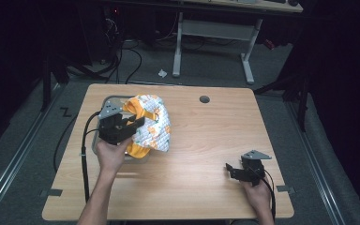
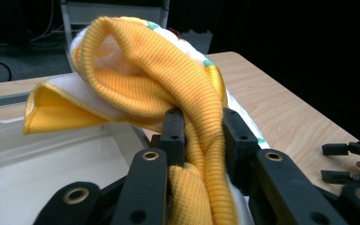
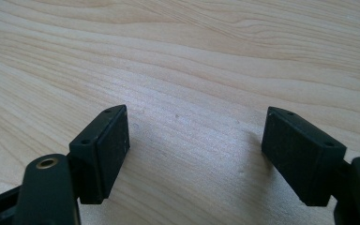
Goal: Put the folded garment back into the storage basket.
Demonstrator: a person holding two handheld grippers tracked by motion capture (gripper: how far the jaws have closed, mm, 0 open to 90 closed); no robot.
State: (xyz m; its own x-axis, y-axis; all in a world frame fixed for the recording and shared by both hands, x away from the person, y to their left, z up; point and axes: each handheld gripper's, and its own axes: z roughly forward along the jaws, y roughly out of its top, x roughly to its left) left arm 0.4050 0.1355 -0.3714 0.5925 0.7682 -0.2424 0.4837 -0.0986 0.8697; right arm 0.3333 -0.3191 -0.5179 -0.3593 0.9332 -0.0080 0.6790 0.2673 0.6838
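High view: left gripper at about 9 o'clock on the table, clamping the yellow ribbed edge of a small patterned garment; cloth bunching and hanging over the right rim of a shallow grey tray. Right gripper resting at about 4 o'clock, well apart from the cloth, jaws spread, gripping nothing.

Left gripper view: jaws pinching tight on the yellow ribbed band, fabric rising toward 12 o'clock, folding back on itself, white lining showing. Tray wall lying at 9 o'clock, tray floor bare beneath the cloth. Right gripper's fingertips peeking in at 4 o'clock.

Right gripper view: pads standing wide over bare wood grain, touching nothing.

Judgement: lifting the garment out of the tray, likely for spreading or folding on the table. Next move probably calling for carrying the cloth clear of the rim toward 3 o'clock, then bringing the idle gripper in to catch a free edge.
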